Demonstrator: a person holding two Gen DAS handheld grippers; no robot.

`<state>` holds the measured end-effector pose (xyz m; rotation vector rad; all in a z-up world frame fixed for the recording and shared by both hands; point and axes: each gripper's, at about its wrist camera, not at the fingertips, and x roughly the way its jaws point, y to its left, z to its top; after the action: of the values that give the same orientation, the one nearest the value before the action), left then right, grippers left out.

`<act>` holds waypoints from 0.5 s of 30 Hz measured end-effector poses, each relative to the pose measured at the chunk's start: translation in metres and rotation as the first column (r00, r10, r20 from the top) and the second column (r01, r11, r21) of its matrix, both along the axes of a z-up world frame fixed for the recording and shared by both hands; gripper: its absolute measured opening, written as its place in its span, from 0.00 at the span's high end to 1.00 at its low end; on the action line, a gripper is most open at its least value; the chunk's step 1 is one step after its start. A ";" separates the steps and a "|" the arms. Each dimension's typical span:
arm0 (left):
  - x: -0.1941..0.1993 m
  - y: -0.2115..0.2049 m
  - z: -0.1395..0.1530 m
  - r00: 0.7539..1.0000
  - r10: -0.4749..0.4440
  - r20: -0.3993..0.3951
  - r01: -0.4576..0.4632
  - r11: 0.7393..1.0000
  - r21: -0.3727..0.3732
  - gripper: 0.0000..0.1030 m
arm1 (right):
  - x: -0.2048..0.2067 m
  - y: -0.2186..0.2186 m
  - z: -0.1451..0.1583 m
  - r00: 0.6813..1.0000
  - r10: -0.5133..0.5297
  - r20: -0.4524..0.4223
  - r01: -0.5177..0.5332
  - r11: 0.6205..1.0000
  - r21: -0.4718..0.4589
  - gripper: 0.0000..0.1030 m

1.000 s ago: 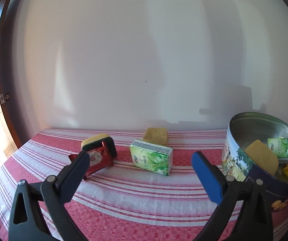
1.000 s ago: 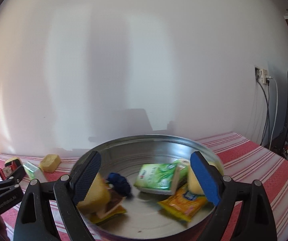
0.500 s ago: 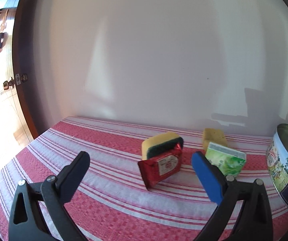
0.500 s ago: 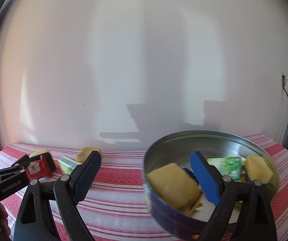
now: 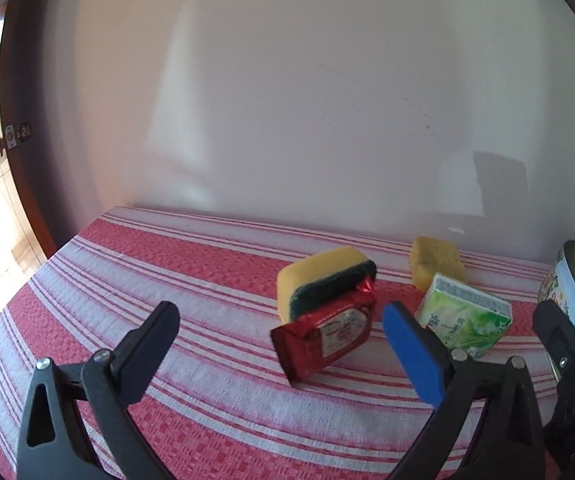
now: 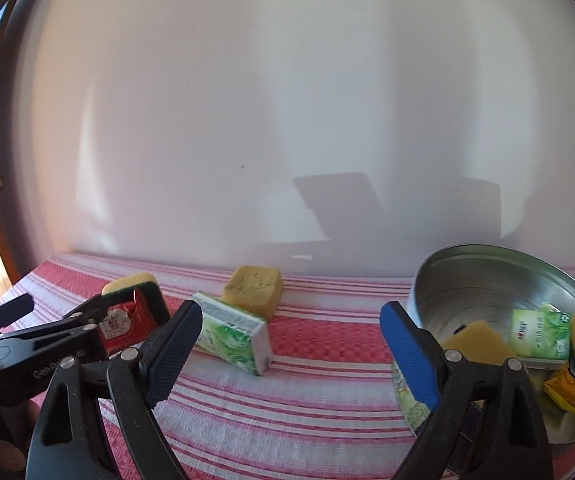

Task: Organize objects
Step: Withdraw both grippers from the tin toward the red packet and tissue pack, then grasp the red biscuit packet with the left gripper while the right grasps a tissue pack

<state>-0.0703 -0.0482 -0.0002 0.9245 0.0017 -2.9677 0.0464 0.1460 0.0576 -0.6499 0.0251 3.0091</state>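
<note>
The red packet [image 5: 325, 338] leans on the green-backed sponge [image 5: 323, 278] at twelve o'clock of your left gripper [image 5: 279, 326], whose fingers stand wide and empty, angled down toward the striped desk [image 5: 191, 264]. Tissue pack [image 6: 233, 332] and yellow sponge [image 6: 253, 290] lie between your right gripper [image 6: 291, 336]'s wide, empty fingers; tin [image 6: 467, 264] at three o'clock.

Home — striped tablecloth [image 5: 191, 264] (plain wall [image 5: 287, 100])

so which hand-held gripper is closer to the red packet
Left. The left hand-held gripper is open with the red packet just ahead between its fingers. The right hand-held gripper sits further right, between the green tissue pack and the tin.
</note>
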 end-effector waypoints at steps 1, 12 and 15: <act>-0.005 0.004 -0.001 1.000 -0.013 0.015 0.014 1.000 -0.008 0.01 | 0.000 -0.002 -0.001 1.000 0.008 0.015 -0.008 1.000 0.002 0.11; -0.051 -0.022 -0.033 0.966 -0.053 0.252 -0.002 0.977 0.213 0.48 | -0.028 0.008 -0.012 0.985 0.074 0.153 -0.071 0.997 -0.026 0.11; -0.050 -0.030 -0.034 0.967 -0.048 0.248 -0.018 0.966 0.257 0.59 | -0.044 0.003 -0.018 0.969 0.119 0.216 -0.118 0.993 -0.019 0.11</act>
<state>-0.1202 -0.0782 -0.0345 1.3326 0.3840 -2.8849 0.0022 0.1490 0.0391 -1.0121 -0.0166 3.0306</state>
